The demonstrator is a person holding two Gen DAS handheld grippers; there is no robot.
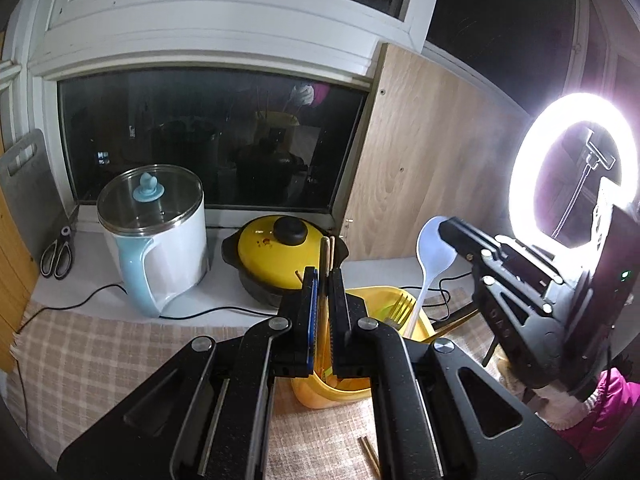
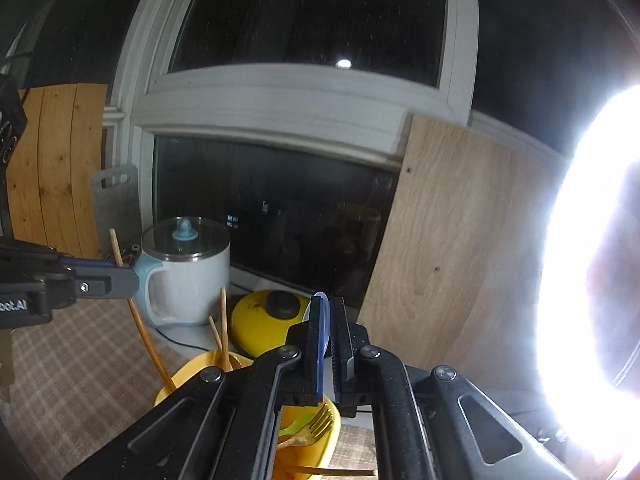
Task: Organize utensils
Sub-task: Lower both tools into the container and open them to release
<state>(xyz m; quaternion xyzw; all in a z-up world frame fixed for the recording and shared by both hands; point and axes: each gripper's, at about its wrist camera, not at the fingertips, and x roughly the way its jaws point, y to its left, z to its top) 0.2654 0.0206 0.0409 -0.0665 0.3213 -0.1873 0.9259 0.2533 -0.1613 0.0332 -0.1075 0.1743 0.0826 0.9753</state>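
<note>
Left fingers (image 1: 324,280) pinch chopsticks (image 1: 326,252) over yellow holder (image 1: 380,300)

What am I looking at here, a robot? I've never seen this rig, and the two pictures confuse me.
No robot: a person holds a handheld claw in each hand, each with its own camera looking along its fingers. The left wrist view shows the left claw shut on wooden chopsticks; the right claw beside it grips a white spoon. The right wrist view looks along that spoon edge-on. Both hang over a yellow utensil holder containing a fork, on a checked cloth. Behind stand an electric kettle and a yellow pot.
</note>
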